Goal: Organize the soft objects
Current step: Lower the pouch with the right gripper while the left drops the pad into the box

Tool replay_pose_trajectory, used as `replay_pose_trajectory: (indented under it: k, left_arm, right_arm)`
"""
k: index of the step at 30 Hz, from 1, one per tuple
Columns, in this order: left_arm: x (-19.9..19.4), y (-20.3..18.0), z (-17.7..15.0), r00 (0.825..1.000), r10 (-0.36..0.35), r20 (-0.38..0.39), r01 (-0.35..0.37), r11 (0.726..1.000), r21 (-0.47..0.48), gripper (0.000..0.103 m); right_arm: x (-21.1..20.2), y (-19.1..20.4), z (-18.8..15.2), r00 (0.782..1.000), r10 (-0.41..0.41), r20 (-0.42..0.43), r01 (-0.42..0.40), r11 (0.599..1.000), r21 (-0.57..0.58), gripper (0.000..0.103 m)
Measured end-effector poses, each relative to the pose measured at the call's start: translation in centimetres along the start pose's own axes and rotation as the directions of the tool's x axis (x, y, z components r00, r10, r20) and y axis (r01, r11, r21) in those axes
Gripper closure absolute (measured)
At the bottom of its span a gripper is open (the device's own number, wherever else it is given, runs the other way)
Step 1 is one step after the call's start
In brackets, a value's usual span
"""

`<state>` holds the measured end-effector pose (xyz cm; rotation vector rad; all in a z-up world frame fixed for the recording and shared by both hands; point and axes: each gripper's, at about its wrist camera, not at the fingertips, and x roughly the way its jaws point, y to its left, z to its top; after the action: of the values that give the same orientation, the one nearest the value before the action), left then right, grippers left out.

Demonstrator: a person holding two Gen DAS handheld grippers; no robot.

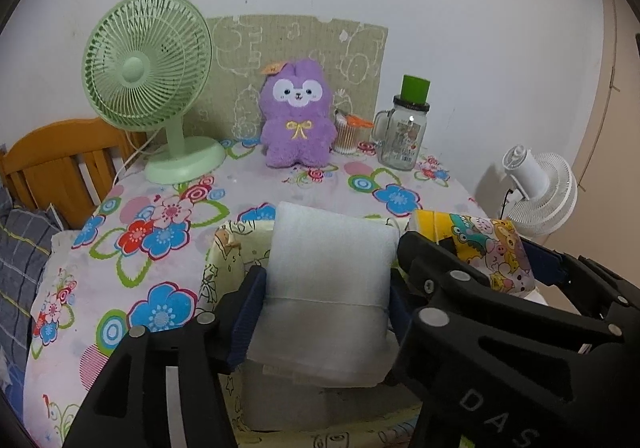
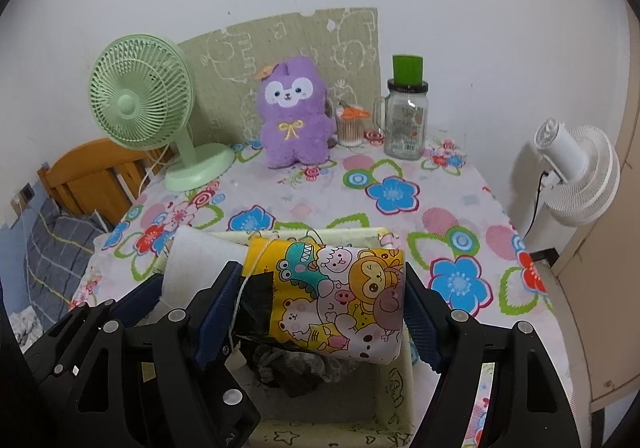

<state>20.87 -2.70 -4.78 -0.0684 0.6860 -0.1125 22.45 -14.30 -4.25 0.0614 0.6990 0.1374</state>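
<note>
We see the left gripper (image 1: 326, 312) with its jaws set wide around a folded white towel (image 1: 330, 268). The blue pads (image 1: 248, 312) lie against the towel's two sides, so we read this as a grasp on it, though a loose one. The towel hangs over a pale fabric storage box (image 1: 224, 260) printed with line drawings, which sits directly below the jaws.

The right gripper (image 2: 320, 308) also stands wide, its jaws clasping a rolled cartoon-print cloth (image 2: 340, 296) in yellow with animal faces. The pads (image 2: 218, 308) touch the roll on both sides. Beneath these jaws lies the same box, and in its bottom we make out a dark grey crumpled item (image 2: 296, 364), too shadowed to identify. The two grippers are side by side, the white towel just left of the cartoon roll.

Beyond both sets of jaws the table, under a flowered tablecloth (image 2: 400, 191), carries a purple plush toy (image 1: 297, 115) straight ahead against a green mat on the wall. Left of it stands a green desk fan (image 1: 148, 87); right of it a small cup of cotton swabs (image 1: 348, 133) and a glass jar mug (image 1: 404, 131) with a green cap. A white fan (image 2: 576, 167) stands off the table's right edge.
</note>
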Motion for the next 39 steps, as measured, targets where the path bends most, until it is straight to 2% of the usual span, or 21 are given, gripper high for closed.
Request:
replay_pose_trajectory:
  k: [6,11,22,25,39]
  left_arm:
    - [0.8,0.3,-0.4,1.0,0.025,-0.014,-0.025,1.0,0.007,0.017]
    - [1.1,0.1,-0.9,0.999,0.038,-0.02,-0.037,0.999,0.036,0.017]
    - [1.6,0.7,-1.1,0.999,0.041,-0.033,-0.04,0.999,0.036,0.015]
    - [1.5,0.6,-1.2,0.999,0.025,-0.038,-0.024,0.999,0.044,0.01]
    - [1.5,0.6,-1.3,0.999,0.031,-0.029,-0.03,0.998,0.05,0.01]
  right_arm:
    - [1.0,-0.4,-0.4,1.0,0.005,-0.014,-0.005,1.0,0.019,0.025]
    - [1.6,-0.2,-0.4,1.0,0.004,-0.02,-0.004,1.0,0.011,0.025]
    - [2.2,0.4,0.2,1.0,-0.008,-0.006,0.008,1.0,-0.007,0.025]
    - [2.2,0.5,0.5,1.0,0.014,0.0,-0.014,1.0,-0.001,0.025]
    - [2.4,1.1,0.5,0.998,0.056,-0.005,-0.056,0.998,-0.031,0.024]
